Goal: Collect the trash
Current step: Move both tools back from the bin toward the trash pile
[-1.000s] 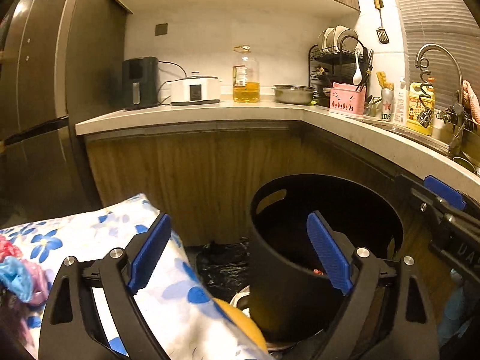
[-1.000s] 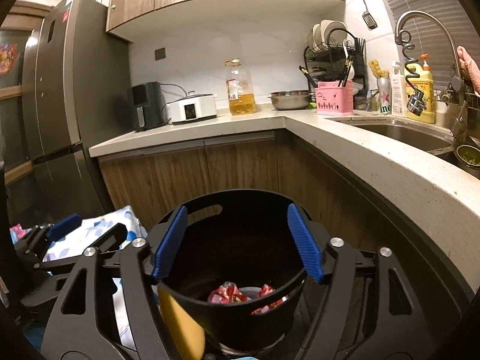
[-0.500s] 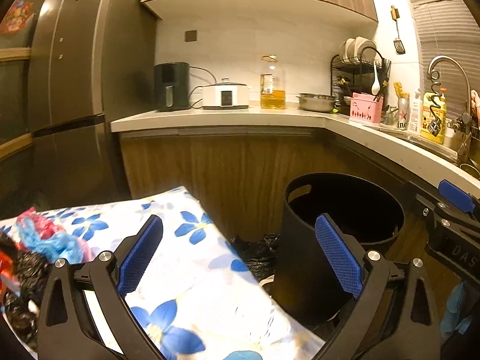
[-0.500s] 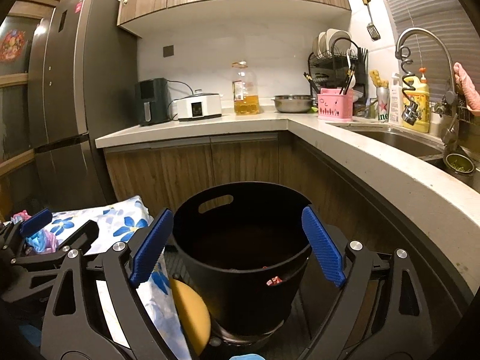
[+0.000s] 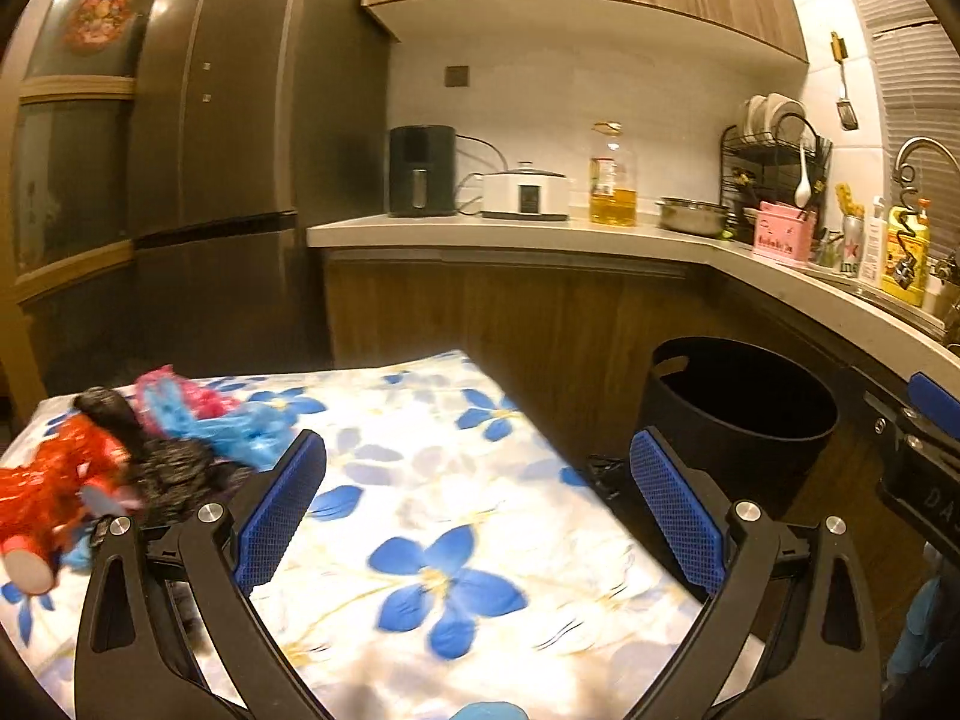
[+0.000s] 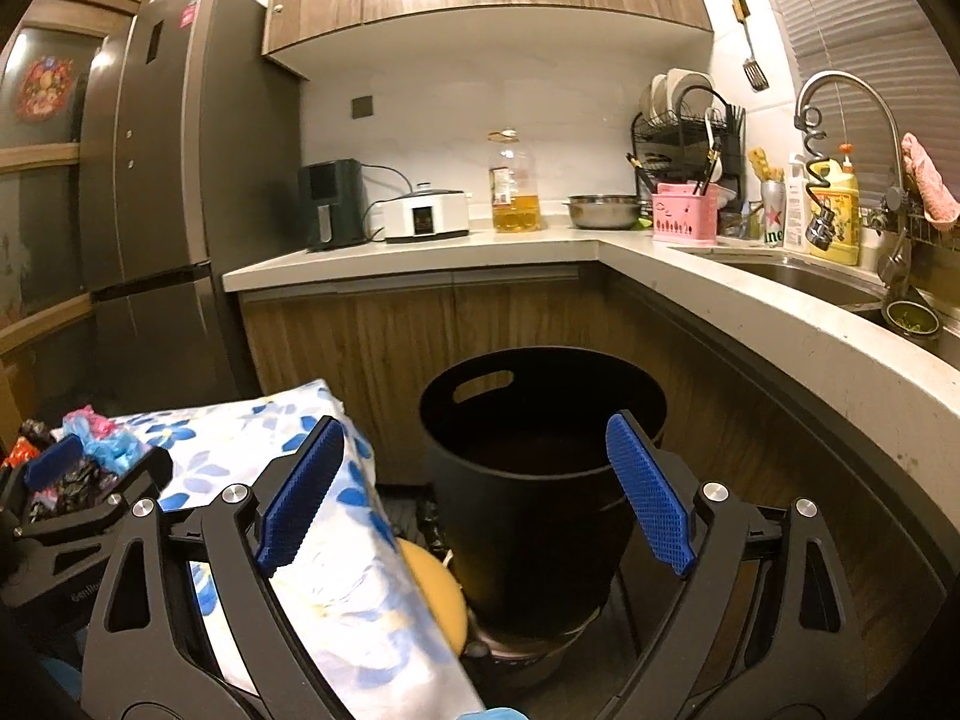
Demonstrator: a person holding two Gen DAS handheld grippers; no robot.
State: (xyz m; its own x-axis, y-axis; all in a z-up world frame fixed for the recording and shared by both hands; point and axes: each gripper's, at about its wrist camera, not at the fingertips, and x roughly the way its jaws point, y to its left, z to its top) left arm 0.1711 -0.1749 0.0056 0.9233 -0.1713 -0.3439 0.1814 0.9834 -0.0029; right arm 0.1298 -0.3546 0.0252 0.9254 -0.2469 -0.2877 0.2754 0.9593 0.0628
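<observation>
A black round bin point(image 6: 540, 444) stands on the floor by the wooden cabinets; it also shows in the left wrist view point(image 5: 738, 414). A table with a white, blue-flowered cloth point(image 5: 432, 480) holds a pile of trash at its far left: a red wrapper point(image 5: 48, 486), a black wrapper point(image 5: 174, 468) and blue plastic point(image 5: 240, 426). My left gripper point(image 5: 480, 516) is open and empty above the cloth, right of the pile. My right gripper point(image 6: 474, 492) is open and empty, in front of the bin. The pile shows small in the right wrist view point(image 6: 90, 450).
A grey countertop point(image 6: 420, 252) carries an air fryer point(image 5: 420, 171), a cooker, an oil bottle point(image 6: 513, 186), a steel bowl and a dish rack. A sink with a tap point(image 6: 840, 120) is at right. A fridge point(image 5: 210, 180) stands at left. A yellow round object point(image 6: 438, 594) lies beside the bin.
Both grippers have drawn back and up from the bin. The left one has swung left over the cloth, bringing the trash pile into view. The bin's contents are out of sight now.
</observation>
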